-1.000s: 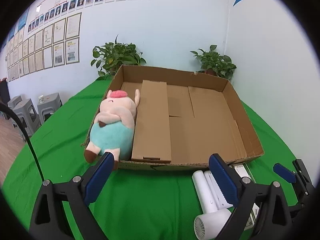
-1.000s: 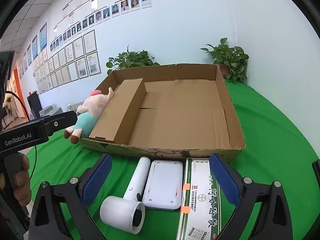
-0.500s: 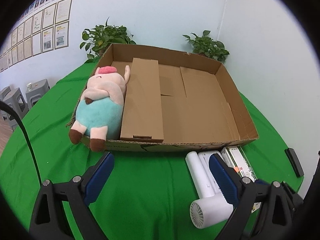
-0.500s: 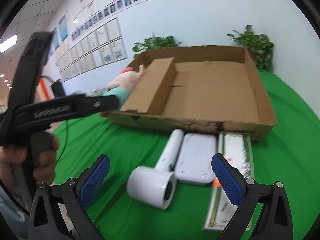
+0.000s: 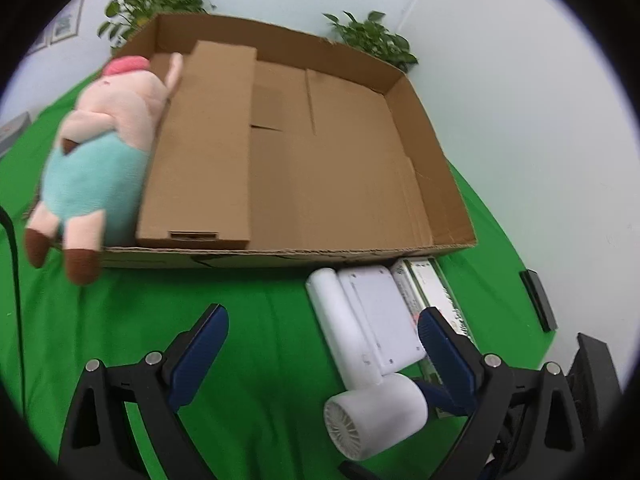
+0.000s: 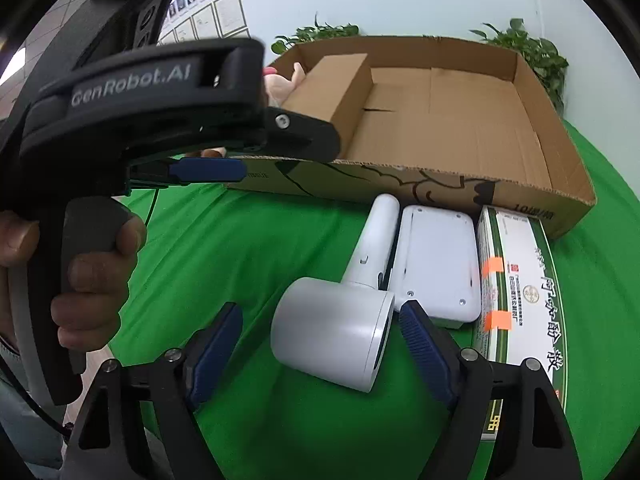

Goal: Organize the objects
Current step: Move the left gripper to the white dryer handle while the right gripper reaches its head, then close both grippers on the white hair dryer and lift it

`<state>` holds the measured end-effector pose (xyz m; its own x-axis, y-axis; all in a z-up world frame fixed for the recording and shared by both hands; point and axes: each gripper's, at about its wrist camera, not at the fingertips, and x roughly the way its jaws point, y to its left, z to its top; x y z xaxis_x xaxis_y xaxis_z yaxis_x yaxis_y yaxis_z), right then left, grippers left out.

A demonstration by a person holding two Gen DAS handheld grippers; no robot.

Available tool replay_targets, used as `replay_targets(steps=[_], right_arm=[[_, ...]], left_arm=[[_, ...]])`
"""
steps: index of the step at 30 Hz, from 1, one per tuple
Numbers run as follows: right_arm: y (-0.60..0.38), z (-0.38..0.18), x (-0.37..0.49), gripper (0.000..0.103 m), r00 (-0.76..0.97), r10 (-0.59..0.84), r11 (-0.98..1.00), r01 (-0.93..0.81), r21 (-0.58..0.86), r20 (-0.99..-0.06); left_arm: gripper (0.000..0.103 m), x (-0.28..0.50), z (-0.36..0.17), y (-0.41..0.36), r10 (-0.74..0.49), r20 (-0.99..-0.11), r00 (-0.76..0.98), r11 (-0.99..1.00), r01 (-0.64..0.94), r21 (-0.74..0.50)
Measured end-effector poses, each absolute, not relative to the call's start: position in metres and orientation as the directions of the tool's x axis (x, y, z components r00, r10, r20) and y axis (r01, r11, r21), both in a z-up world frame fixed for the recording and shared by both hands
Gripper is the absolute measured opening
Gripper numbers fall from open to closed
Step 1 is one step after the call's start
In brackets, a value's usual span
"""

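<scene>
While both pairs of fingers stand wide apart, neither grips anything: the right gripper (image 6: 320,344) has its blue ribbed pads on either side of the barrel of the white hair dryer (image 6: 334,330), the right pad just beside the barrel's open end, the left pad apart from it, and whether either one touches cannot be told. The left gripper (image 5: 322,350) hovers over the green cloth (image 5: 256,336) with nothing between its pads; in the right wrist view it is seen from the side, held by a bare hand (image 6: 86,276).

One hair dryer lies on the cloth, smooth matt plastic, a round barrel with a straight handle reaching toward the cardboard box (image 5: 436,148). Just beside the handle lies one flat white device (image 6: 438,264) with rounded corners and small screws, and next to that one long printed carton (image 6: 516,280), white and green, bearing two orange tape strips. All three lie side by side against the box's near wall.

The one box is shallow, open and corrugated; inside it a single folded cardboard insert (image 5: 204,148) leans along the left side. One plush pig (image 5: 104,148), pink with a teal belly and brown hooves, lies over the left wall, legs hanging out. Two leafy plants (image 5: 370,40) stand behind the box
</scene>
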<state>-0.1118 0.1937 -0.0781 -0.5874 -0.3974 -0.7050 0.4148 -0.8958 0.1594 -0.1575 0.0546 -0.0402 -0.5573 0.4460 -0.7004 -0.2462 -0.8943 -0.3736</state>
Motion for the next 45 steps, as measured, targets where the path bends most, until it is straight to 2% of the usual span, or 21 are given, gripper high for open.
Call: replay_targets(steps=[1, 3, 6, 15, 23, 29, 31, 34, 37, 40, 42, 43, 45], right_arm=[[0.192, -0.081, -0.113, 0.070, -0.580, -0.394, -0.896, 0.415, 0.157, -0.713], [0.189, -0.087, -0.115, 0.063, -0.577, -0.361, -0.905, 0.407, 0.126, -0.732], [0.190, -0.089, -0.117, 0.063, -0.573, -0.363, -0.905, 0.406, 0.130, -0.735], [0.191, -0.088, -0.102, 0.059, -0.537, -0.406, -0.877, 0.457, 0.149, -0.740], [0.194, -0.087, -0.094, 0.062, -0.507, -0.453, -0.859, 0.470, 0.205, -0.733], [0.189, -0.084, -0.098, 0.060, -0.522, -0.435, -0.862, 0.477, 0.172, -0.734], [0.188, -0.084, -0.098, 0.060, -0.530, -0.428, -0.865, 0.476, 0.162, -0.732], [0.187, -0.085, -0.101, 0.059, -0.534, -0.433, -0.863, 0.479, 0.162, -0.726], [0.187, -0.085, -0.102, 0.059, -0.540, -0.431, -0.864, 0.478, 0.158, -0.723], [0.186, -0.085, -0.103, 0.059, -0.545, -0.426, -0.867, 0.475, 0.153, -0.722], [0.186, -0.084, -0.104, 0.059, -0.551, -0.422, -0.868, 0.474, 0.146, -0.720], [0.183, -0.084, -0.103, 0.059, -0.553, -0.420, -0.869, 0.474, 0.143, -0.719], [0.185, -0.085, -0.099, 0.059, -0.557, -0.418, -0.871, 0.471, 0.141, -0.718]], left_arm=[[0.096, -0.162, -0.044, 0.056, 0.471, -0.699, -0.538, -0.881, -0.256, -0.397], [0.096, -0.167, -0.052, 0.056, 0.517, -0.698, -0.496, -0.855, -0.252, -0.454], [0.096, -0.170, -0.066, 0.054, 0.597, -0.675, -0.434, -0.797, -0.220, -0.563], [0.095, -0.154, -0.078, 0.060, 0.627, -0.679, -0.381, -0.776, -0.237, -0.584], [0.095, -0.151, -0.100, 0.064, 0.646, -0.691, -0.325, -0.761, -0.204, -0.616], [0.092, -0.155, -0.108, 0.062, 0.666, -0.679, -0.310, -0.741, -0.173, -0.648], [0.089, -0.155, -0.109, 0.062, 0.675, -0.673, -0.304, -0.733, -0.174, -0.657], [0.079, -0.155, -0.110, 0.062, 0.681, -0.669, -0.297, -0.728, -0.173, -0.664], [0.075, -0.152, -0.109, 0.063, 0.667, -0.677, -0.312, -0.740, -0.176, -0.649], [0.062, -0.151, -0.109, 0.061, 0.647, -0.691, -0.322, -0.756, -0.158, -0.635], [0.045, -0.151, -0.108, 0.059, 0.621, -0.713, -0.325, -0.779, -0.156, -0.608], [0.040, -0.151, -0.108, 0.058, 0.603, -0.727, -0.328, -0.794, -0.154, -0.588], [0.038, -0.151, -0.108, 0.055, 0.608, -0.724, -0.326, -0.788, -0.143, -0.598]])
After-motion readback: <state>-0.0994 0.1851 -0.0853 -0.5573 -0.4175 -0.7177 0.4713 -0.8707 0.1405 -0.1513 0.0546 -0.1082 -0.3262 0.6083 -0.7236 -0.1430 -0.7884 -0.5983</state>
